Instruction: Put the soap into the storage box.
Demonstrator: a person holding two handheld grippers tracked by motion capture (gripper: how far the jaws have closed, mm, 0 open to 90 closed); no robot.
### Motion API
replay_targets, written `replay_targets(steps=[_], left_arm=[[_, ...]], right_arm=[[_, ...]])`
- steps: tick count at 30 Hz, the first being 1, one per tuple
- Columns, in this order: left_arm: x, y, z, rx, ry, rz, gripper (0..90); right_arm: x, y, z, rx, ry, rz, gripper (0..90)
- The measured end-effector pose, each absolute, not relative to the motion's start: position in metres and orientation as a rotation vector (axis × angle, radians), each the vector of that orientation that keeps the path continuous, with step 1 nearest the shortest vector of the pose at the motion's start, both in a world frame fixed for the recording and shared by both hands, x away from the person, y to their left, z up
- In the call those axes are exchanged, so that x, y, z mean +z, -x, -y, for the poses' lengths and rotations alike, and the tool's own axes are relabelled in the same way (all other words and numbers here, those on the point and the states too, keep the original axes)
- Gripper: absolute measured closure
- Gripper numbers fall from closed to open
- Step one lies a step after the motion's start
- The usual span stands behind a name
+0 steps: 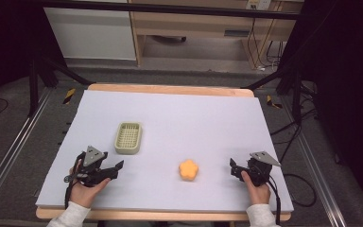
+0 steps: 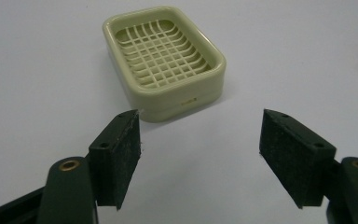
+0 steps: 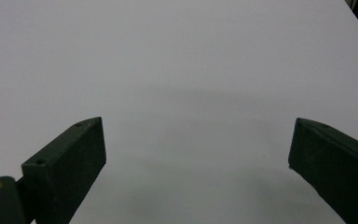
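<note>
Foam sheet (image 1: 184, 118), pale lilac-white and matte, covers nearly the whole tabletop, with a strip of light wood (image 1: 170, 89) showing along the far edge at twelve o'clock and again along the near edge. Around the table runs dark grey carpet (image 1: 23, 142), black frame legs (image 1: 33, 80) slant down at both far corners, and cables (image 1: 288, 127) trail across the floor at three o'clock. Beyond, at twelve, stands a wooden desk (image 1: 194, 23) beside a white cabinet (image 1: 90, 33).

On the sheet, a cream soap dish (image 1: 128, 138) with a lattice floor sits towards ten o'clock from the centre. An orange flower-shaped piece (image 1: 188, 170) lies near the front edge, about six o'clock, well apart from the dish.

The left gripper (image 1: 108, 166) rests low at eight o'clock in the person's left hand (image 1: 86, 189), jaws spread wide and holding nothing; through its own view the left gripper (image 2: 198, 149) faces the soap dish (image 2: 164, 60), which stands just beyond the tips. The right gripper (image 1: 236, 170) sits at four o'clock in the right hand (image 1: 257, 191), pointing towards the orange piece; in its own view the right gripper (image 3: 198, 154) is likewise wide open and empty over bare sheet (image 3: 177, 70).
</note>
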State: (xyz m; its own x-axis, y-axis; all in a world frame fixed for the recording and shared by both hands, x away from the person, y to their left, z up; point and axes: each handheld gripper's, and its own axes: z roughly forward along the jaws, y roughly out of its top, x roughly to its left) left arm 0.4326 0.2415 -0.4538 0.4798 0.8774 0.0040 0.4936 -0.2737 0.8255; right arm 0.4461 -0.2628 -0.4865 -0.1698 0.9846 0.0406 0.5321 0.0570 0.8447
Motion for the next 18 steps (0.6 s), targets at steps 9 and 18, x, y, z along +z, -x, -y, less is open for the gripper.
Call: replay_targets(steps=[9,18], left_arm=[[-0.454,-0.432,-0.232,0.595,-1.941,-1.116,28.3],[-0.453,-0.432,-0.22,0.595,-1.955,-1.088,28.0]], right_arm=[[-0.487,-0.447,0.263,0.989,-1.532,-1.76,4.6],[-0.487,-0.447,0.262,0.991,-1.529,-1.756,4.5]])
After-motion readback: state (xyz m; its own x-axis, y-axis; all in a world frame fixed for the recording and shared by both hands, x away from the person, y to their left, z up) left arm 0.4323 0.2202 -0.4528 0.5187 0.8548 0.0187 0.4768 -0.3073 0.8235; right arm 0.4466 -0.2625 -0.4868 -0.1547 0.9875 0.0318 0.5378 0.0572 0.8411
